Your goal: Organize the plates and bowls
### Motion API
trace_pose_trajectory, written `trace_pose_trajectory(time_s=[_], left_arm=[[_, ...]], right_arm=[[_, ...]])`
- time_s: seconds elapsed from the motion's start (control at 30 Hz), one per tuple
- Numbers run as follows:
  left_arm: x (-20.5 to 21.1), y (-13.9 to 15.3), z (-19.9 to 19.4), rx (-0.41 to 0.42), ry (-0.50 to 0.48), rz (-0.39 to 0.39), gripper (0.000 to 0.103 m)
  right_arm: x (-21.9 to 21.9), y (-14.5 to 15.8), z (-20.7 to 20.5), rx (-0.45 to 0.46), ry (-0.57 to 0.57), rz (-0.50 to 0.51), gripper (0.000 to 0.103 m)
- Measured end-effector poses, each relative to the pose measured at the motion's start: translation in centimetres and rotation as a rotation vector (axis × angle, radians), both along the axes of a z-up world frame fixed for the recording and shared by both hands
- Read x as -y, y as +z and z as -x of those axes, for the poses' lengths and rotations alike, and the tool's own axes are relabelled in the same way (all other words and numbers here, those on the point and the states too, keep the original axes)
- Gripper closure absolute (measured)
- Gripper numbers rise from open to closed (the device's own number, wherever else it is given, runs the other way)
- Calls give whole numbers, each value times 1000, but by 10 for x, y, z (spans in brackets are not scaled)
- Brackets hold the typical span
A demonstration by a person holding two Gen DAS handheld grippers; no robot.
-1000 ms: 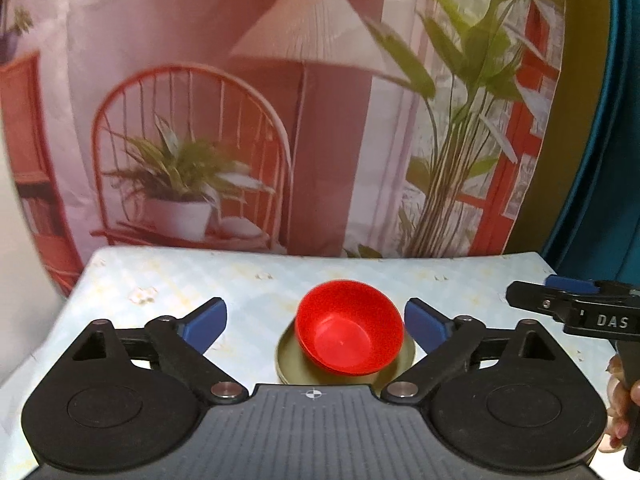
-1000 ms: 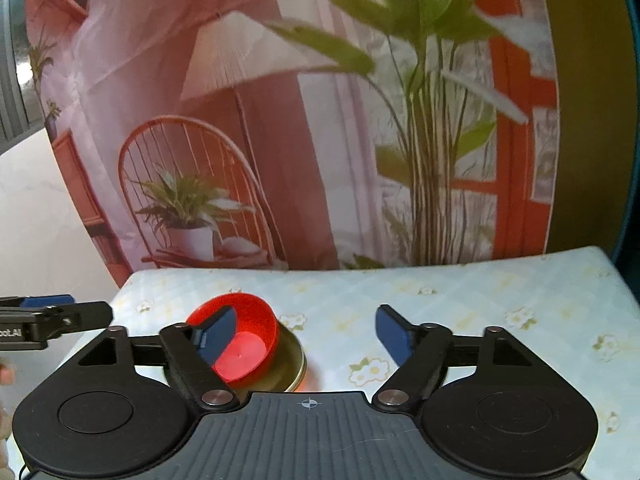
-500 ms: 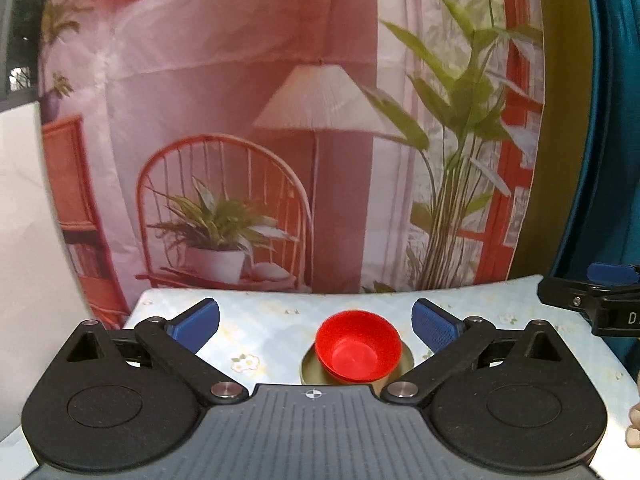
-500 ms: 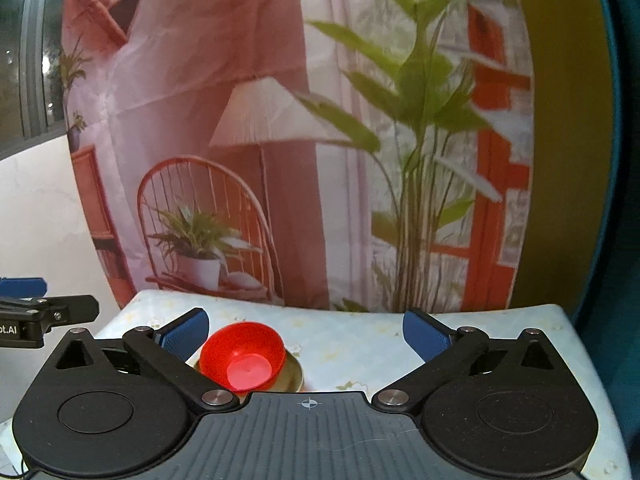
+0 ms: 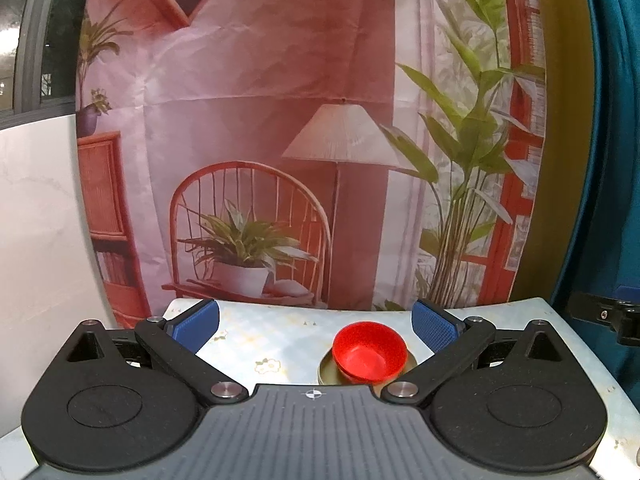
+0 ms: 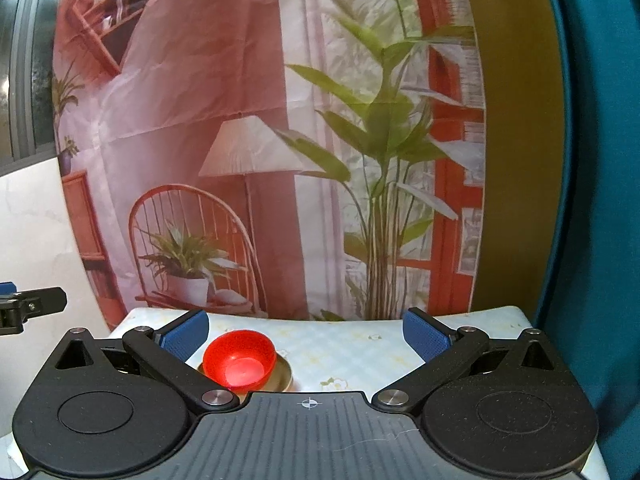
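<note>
**Red bowl tipped on the gold plate, both claws spread and empty**

While the left wrist camera looks down its own fingers, the left gripper (image 5: 315,322) stands with its blue pads (image 5: 197,320) wide apart and nothing between them. Beyond the pads, on the pale floral tablecloth (image 5: 256,344), sits the red bowl (image 5: 370,351): round, glossy, plain red, with no long axis to speak of. It rests on a gold-green plate (image 5: 326,372) and leans, its open mouth tipped toward the camera and a little to the left. It lies right of centre, close to the right-hand pad but not touching it. At the right edge, the dark tip of the right gripper (image 5: 600,314) pokes in. A printed backdrop (image 5: 280,140) of a chair, a lamp and plants hangs behind the table.

Over to the right wrist camera, and the right gripper (image 6: 306,334) is just as wide, pads (image 6: 424,336) spread with nothing held. Here the bowl (image 6: 239,361) shows left of centre, just beside the left-hand pad, mouth tilted toward the lens, its floor glowing bright. The plate (image 6: 282,376) peeks out under it on the right. At the far left edge, the tip of the left gripper (image 6: 32,306) shows, well apart from the bowl.
</note>
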State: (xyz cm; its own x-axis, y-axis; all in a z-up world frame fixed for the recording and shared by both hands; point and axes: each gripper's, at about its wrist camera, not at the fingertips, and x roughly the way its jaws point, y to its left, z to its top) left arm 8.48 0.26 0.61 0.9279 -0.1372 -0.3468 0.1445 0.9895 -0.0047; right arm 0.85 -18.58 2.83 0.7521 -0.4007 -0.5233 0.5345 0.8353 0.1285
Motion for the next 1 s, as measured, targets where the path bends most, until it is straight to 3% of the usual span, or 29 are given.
trace_pose_trajectory(time_s=[1.0], left_arm=[[-7,0,26,29,13,-7,0]], right_arm=[[-31,12,12,-5,30,33,0]])
